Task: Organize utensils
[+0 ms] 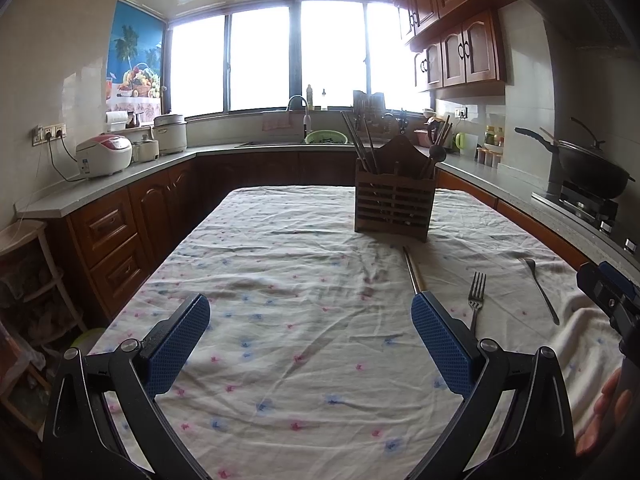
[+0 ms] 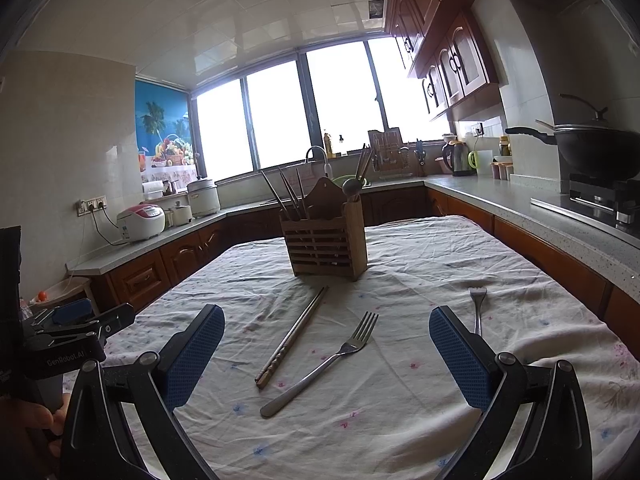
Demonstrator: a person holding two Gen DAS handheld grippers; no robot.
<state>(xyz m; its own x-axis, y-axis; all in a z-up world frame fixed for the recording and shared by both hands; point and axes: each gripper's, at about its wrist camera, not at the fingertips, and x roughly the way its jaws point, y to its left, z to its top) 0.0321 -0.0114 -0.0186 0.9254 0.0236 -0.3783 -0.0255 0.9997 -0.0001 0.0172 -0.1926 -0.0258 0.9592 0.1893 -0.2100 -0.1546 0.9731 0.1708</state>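
1. Left wrist view: my left gripper [image 1: 310, 344] is spread wide and empty over the tablecloth [image 1: 280, 280]; the chopsticks [image 1: 414, 270] run away from its right finger toward the wooden holder [image 1: 394, 208]; both forks [image 1: 478, 296] lie further right.
2. Right wrist view: my right gripper [image 2: 326, 354] is also spread, holding nothing; the nearer fork [image 2: 320, 364] lies between its fingers, long axis slanting up-right, with the chopsticks just left; I judge the right hand nearer.
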